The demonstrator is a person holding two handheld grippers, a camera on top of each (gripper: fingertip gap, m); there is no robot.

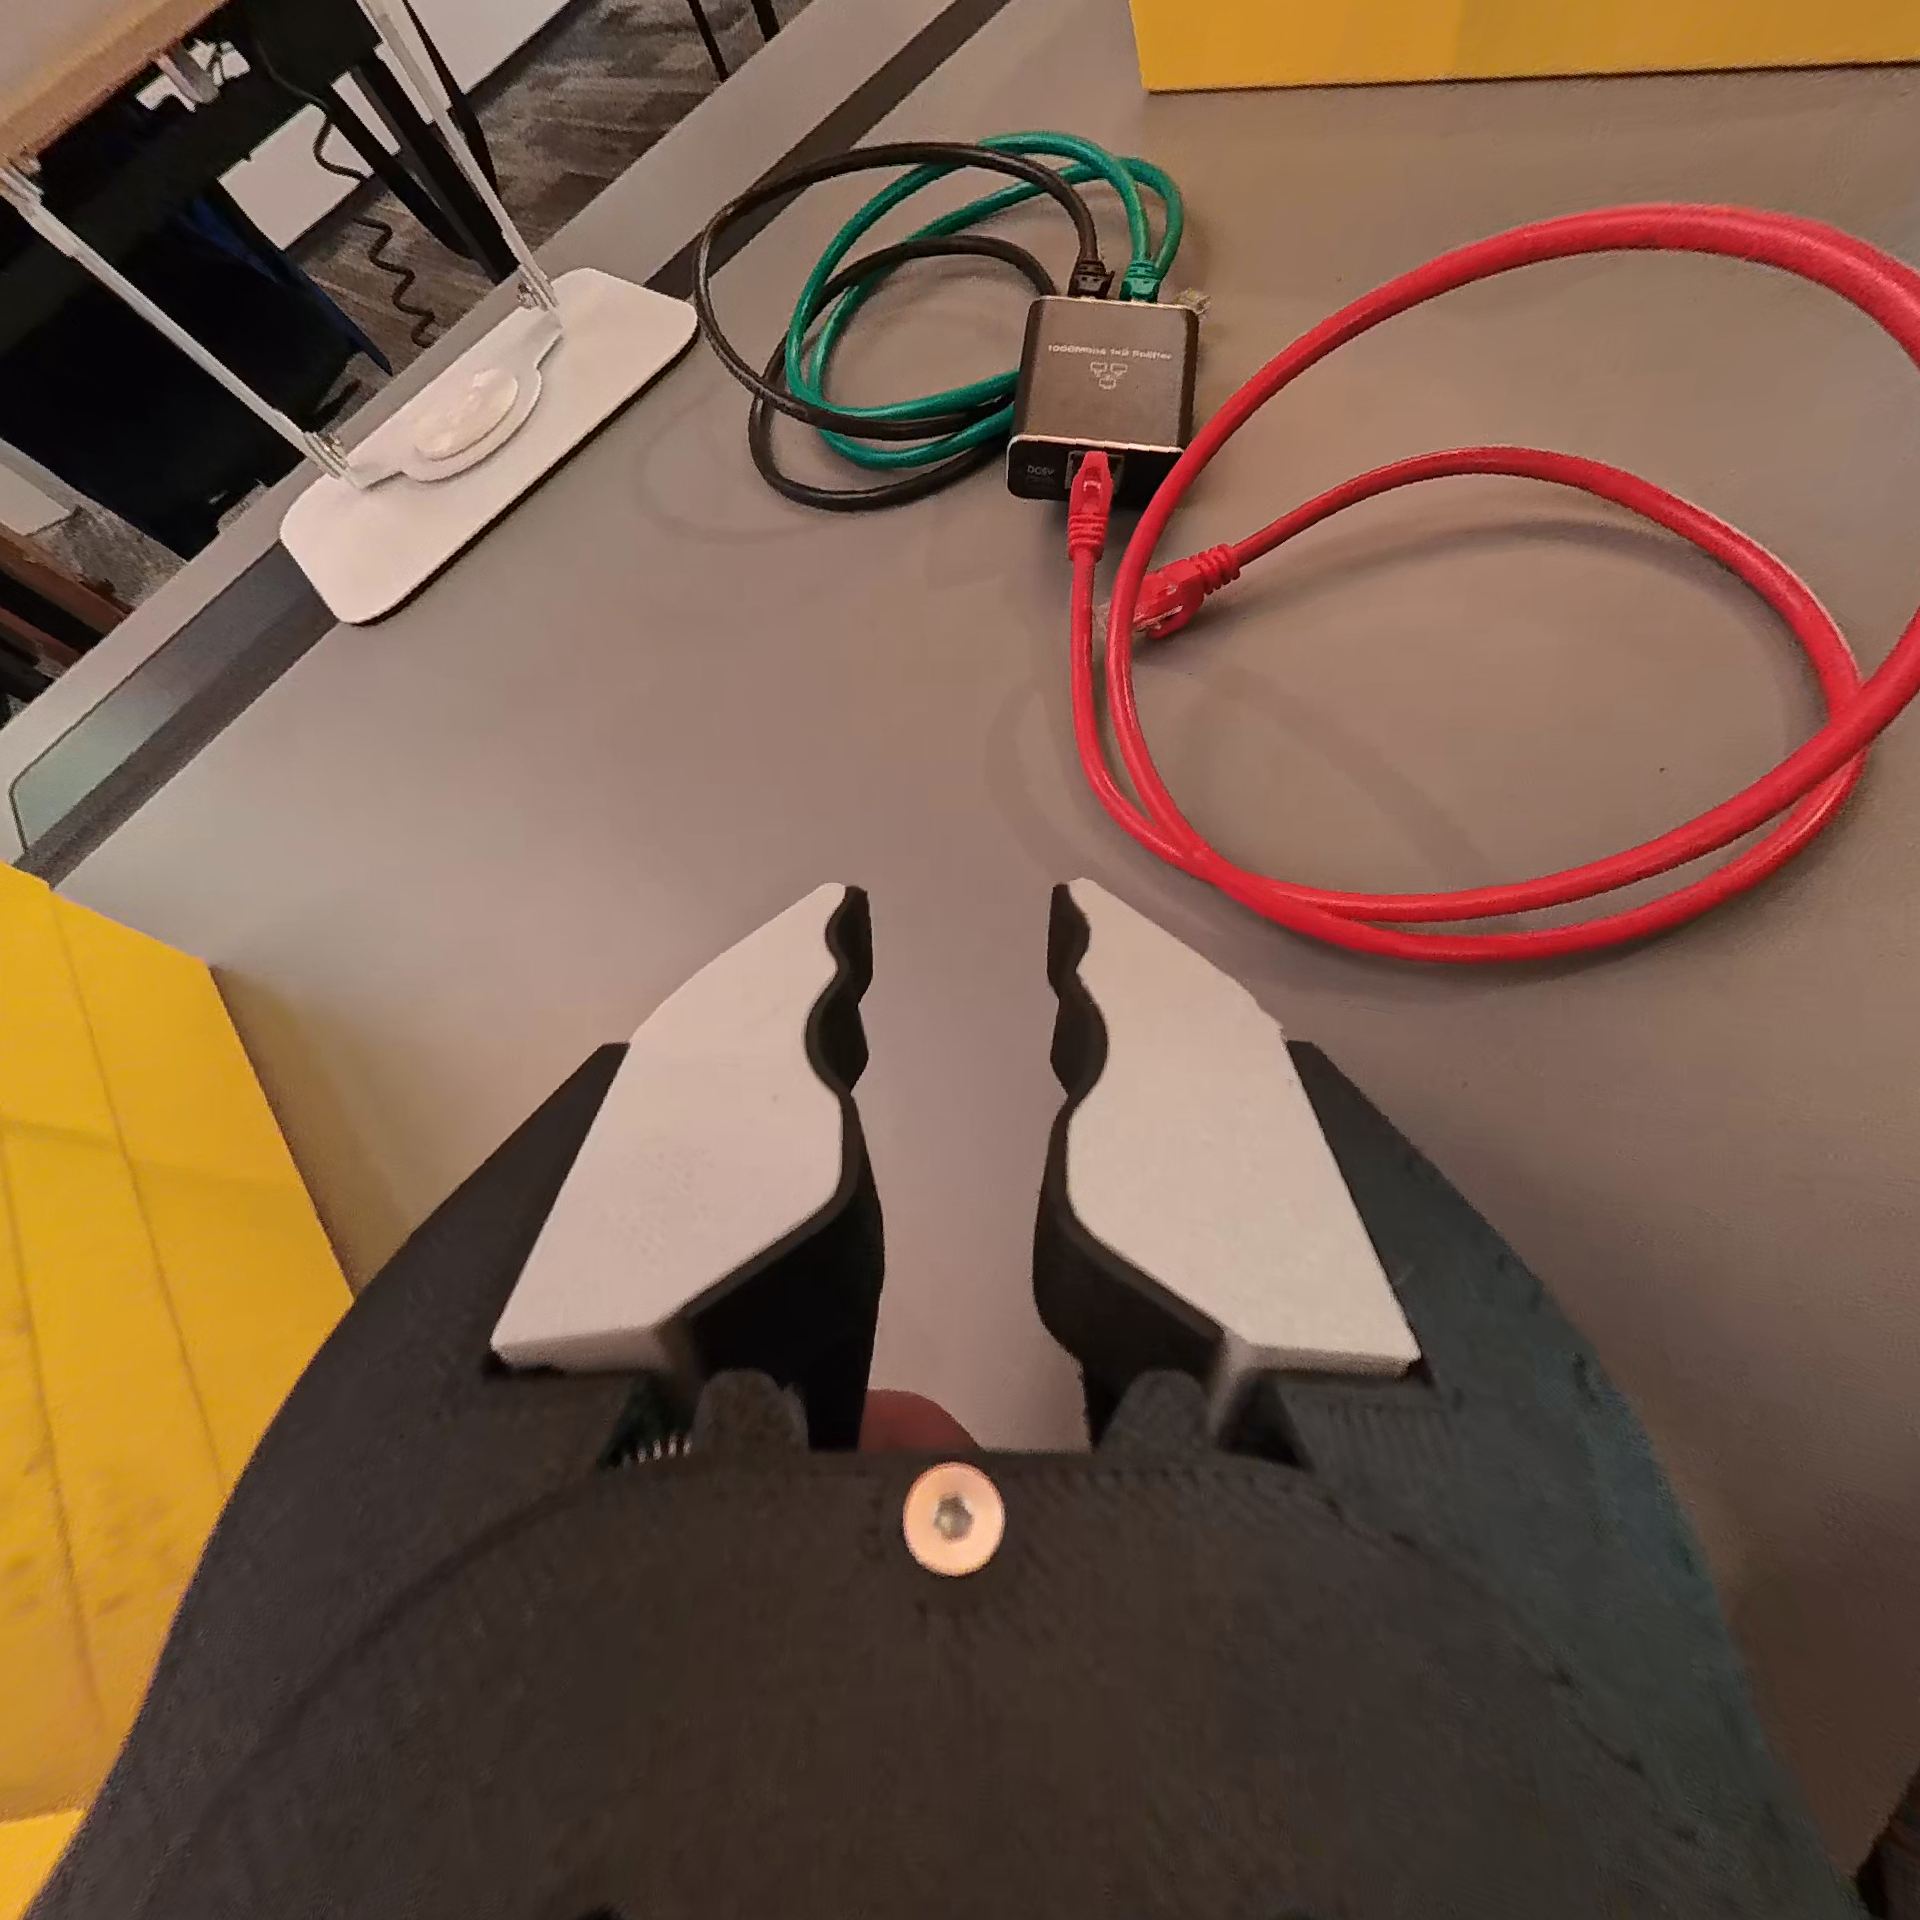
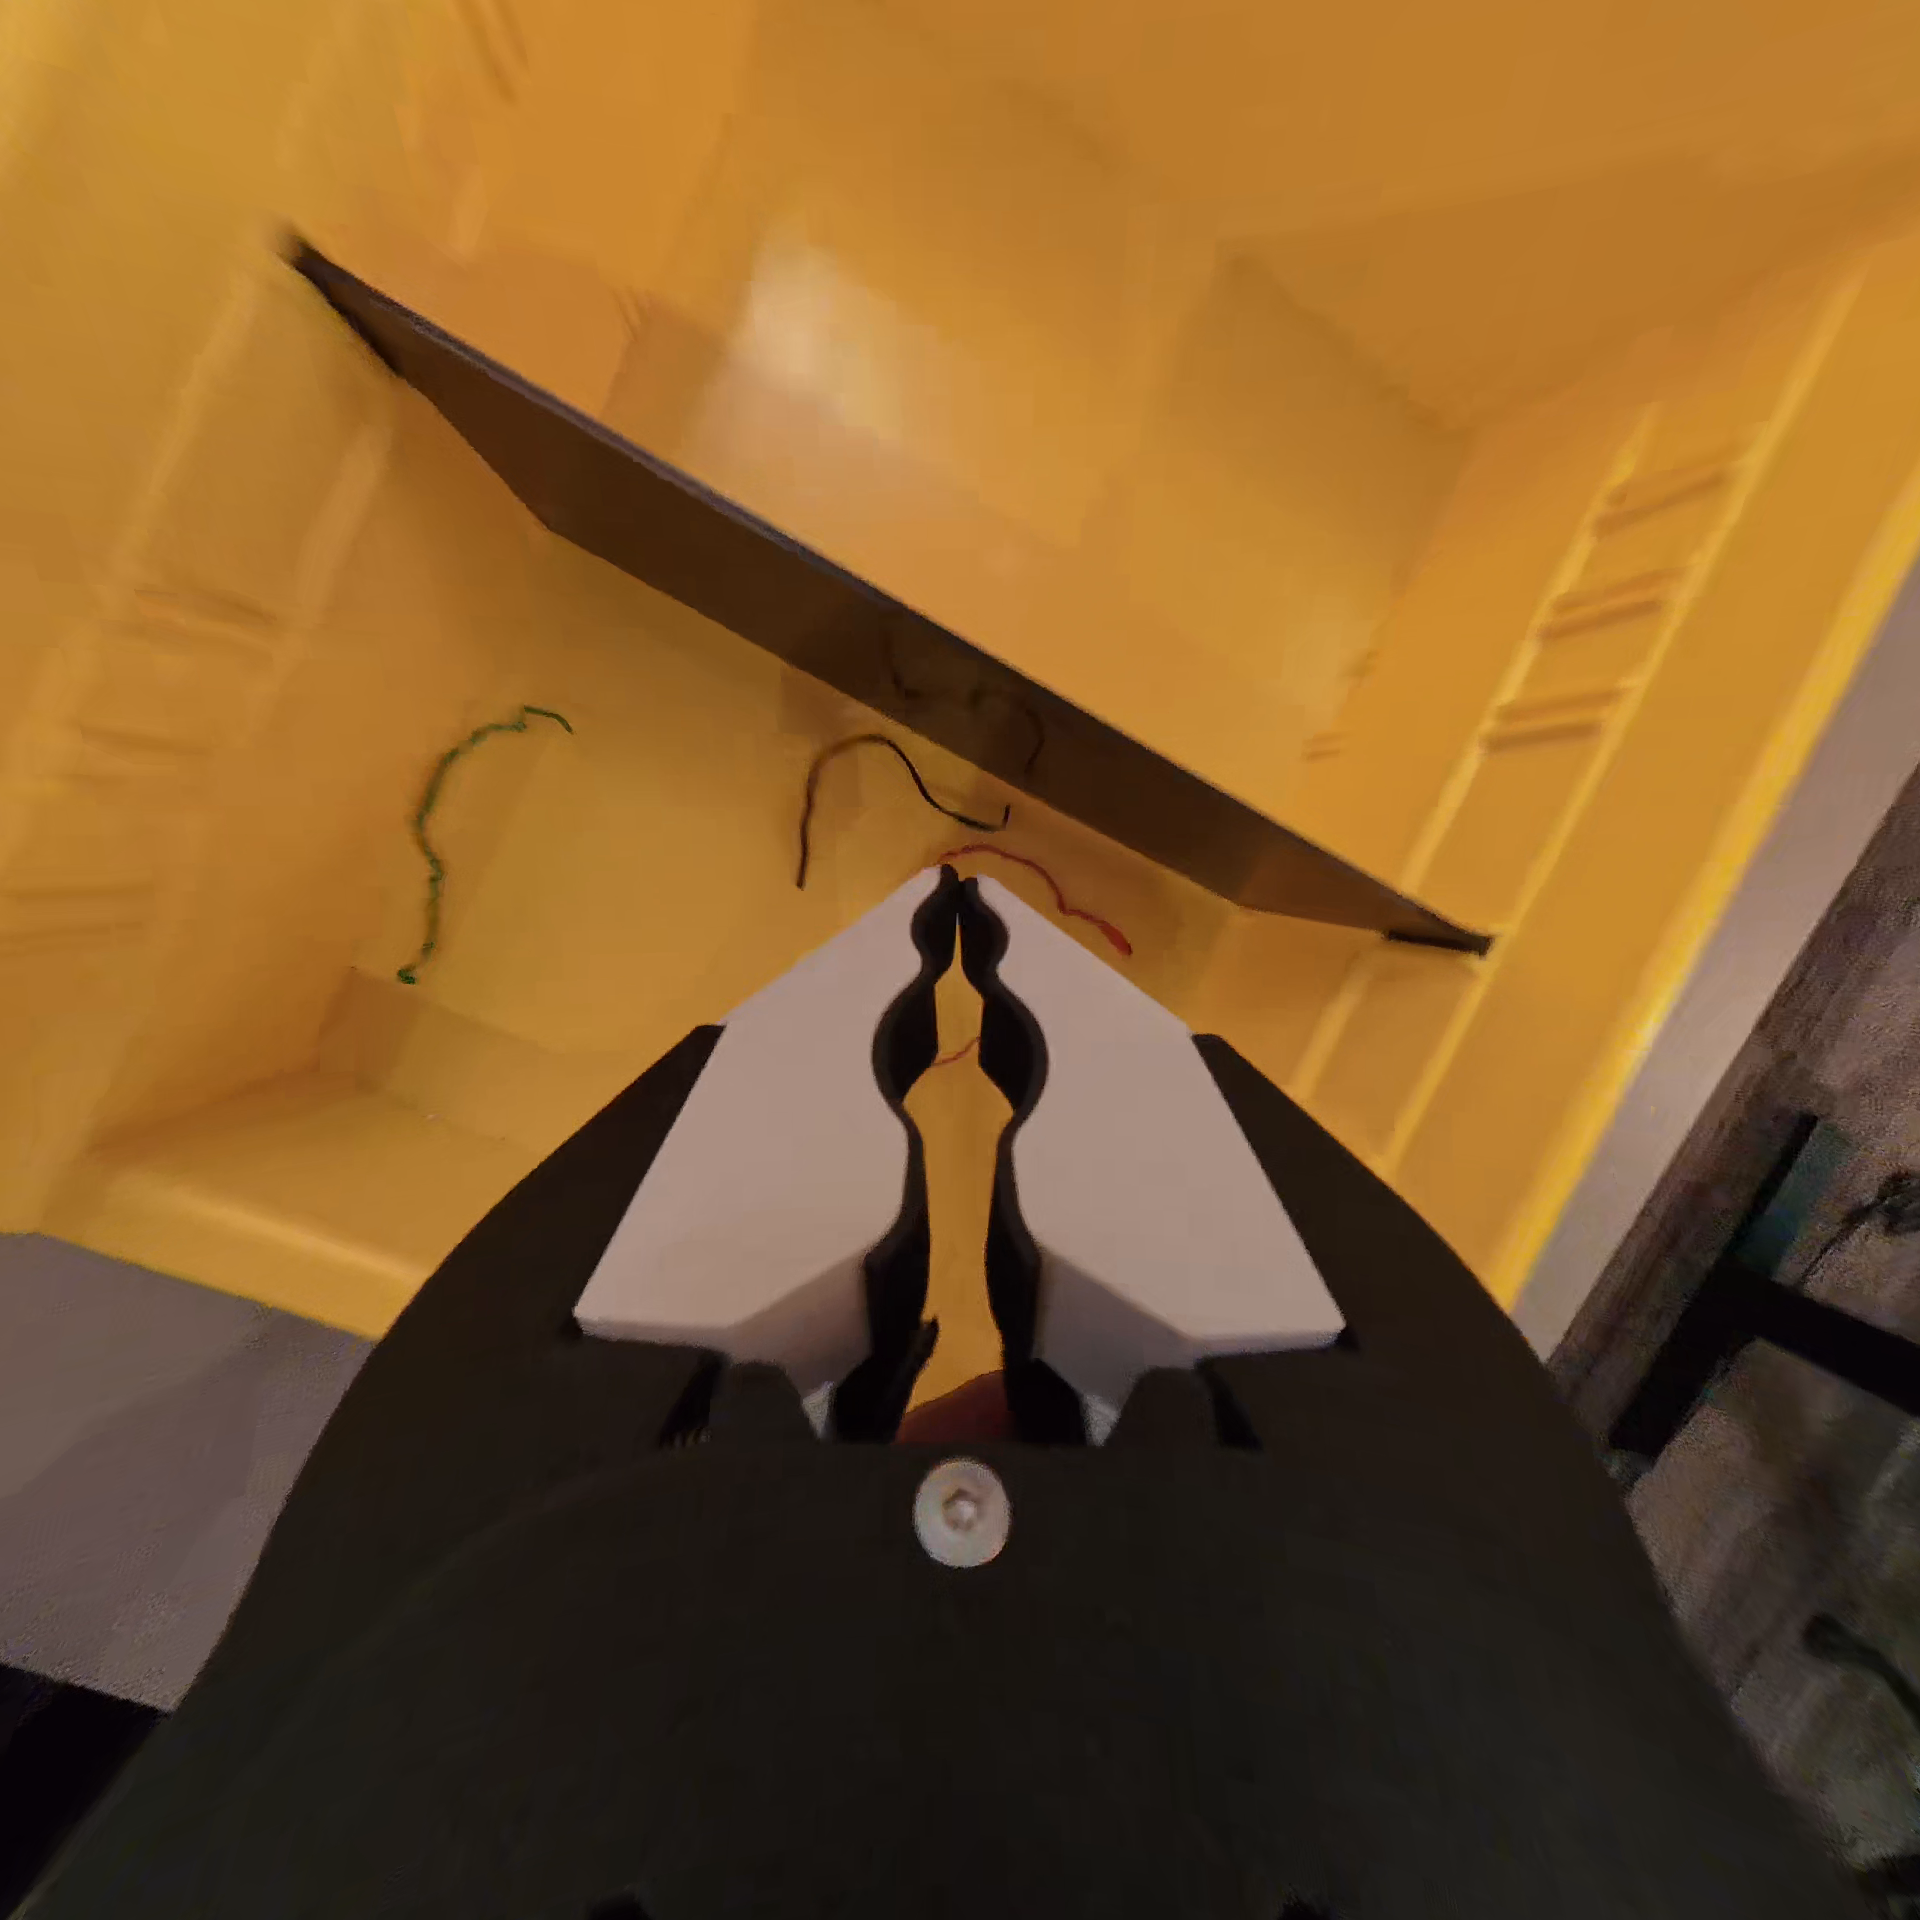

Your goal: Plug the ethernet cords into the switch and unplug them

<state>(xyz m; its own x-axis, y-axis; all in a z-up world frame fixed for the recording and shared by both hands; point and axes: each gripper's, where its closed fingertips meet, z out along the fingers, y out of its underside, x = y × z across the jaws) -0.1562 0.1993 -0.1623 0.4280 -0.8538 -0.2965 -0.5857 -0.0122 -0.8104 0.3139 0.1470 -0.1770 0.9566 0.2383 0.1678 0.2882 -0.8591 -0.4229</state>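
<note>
While the red cord (image 1: 1089,499) sits plugged into the switch (image 1: 1107,400) near the bench's far edge, the left gripper (image 1: 958,914) waits with jaws spread, the right gripper (image 2: 957,883) pressed together, empty.

The long red ethernet cord (image 1: 1621,914) runs off the right edge of the left wrist view, so part of its loop is cut off. Behind the small black box-shaped switch (image 1: 1110,382), a pale plug tip (image 1: 1197,302) peeks out, too small to identify. The yellow plastic bin at the far end of the counter (image 1: 1507,42) is cropped by the top edge.

The right wrist view is motion-blurred: the yellow plastic bin interior (image 2: 1039,208) smears, the dark flat panel (image 2: 831,623) lacks sharp edges, and the thin green (image 2: 436,831), black (image 2: 904,769) and red twist ties (image 2: 1049,883) are faint squiggles.
</note>
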